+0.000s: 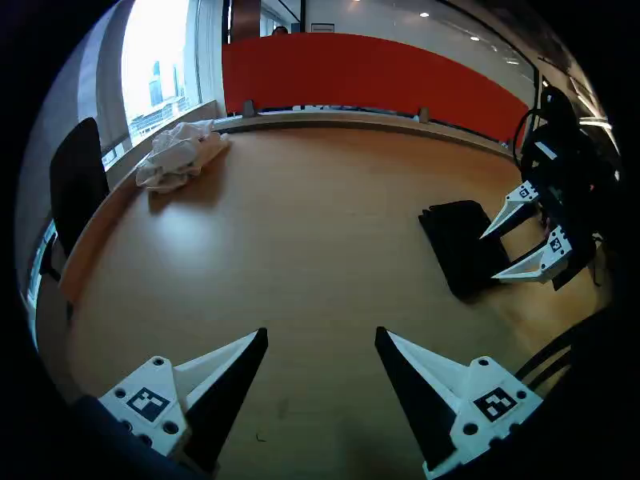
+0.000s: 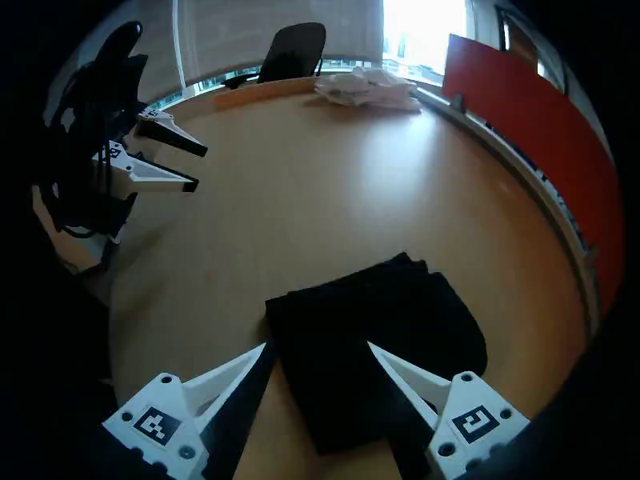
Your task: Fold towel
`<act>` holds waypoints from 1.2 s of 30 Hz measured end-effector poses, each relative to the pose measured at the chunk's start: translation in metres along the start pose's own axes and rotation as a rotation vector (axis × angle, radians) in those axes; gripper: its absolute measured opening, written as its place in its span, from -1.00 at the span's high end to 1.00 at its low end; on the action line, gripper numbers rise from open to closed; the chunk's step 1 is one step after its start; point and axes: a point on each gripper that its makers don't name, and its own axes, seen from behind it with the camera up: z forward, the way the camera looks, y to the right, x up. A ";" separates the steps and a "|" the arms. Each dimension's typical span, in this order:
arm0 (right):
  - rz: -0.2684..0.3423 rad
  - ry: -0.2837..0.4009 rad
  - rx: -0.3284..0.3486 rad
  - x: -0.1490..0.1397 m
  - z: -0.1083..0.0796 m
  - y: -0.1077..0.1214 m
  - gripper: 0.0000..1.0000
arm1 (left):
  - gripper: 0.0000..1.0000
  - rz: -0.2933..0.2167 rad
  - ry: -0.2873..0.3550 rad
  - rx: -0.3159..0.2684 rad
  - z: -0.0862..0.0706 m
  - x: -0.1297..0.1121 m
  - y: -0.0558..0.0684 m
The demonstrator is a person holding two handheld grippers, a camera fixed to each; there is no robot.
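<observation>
A black towel [image 2: 384, 320] lies folded flat on the wooden table [image 2: 320, 200]. In the right gripper view my right gripper [image 2: 320, 348] is open over its near edge, with one finger on either side of the cloth. The left gripper view shows the same towel [image 1: 460, 240] at the right, with the right gripper [image 1: 490, 256] open at its far side. My left gripper [image 1: 320, 336] stands open above bare table, well away from the towel, with nothing between its fingers. It also appears open at the upper left of the right gripper view [image 2: 200, 168].
A heap of white cloths [image 1: 180, 152] [image 2: 368, 86] lies at the table's far edge by the window. A black office chair [image 1: 76, 184] [image 2: 292, 48] stands beside it. A red partition [image 1: 360, 72] [image 2: 544, 136] runs along one side of the table.
</observation>
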 end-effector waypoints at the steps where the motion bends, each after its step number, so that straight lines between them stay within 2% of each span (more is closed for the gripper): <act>1: 0.004 0.000 -0.005 -0.001 -0.001 0.001 -0.57 | -1.00 0.001 0.000 0.001 0.000 0.000 0.000; 12: 0.055 -0.021 -0.067 -0.026 -0.015 0.011 -0.57 | -1.00 0.007 0.001 0.001 0.002 0.002 0.000; 23: 0.113 -0.050 -0.111 -0.057 -0.030 0.010 -0.57 | -1.00 0.014 0.001 0.002 0.002 0.002 0.000; 36: 0.146 -0.079 -0.138 -0.077 -0.032 0.007 -0.56 | -1.00 0.022 0.000 0.002 0.002 0.003 0.001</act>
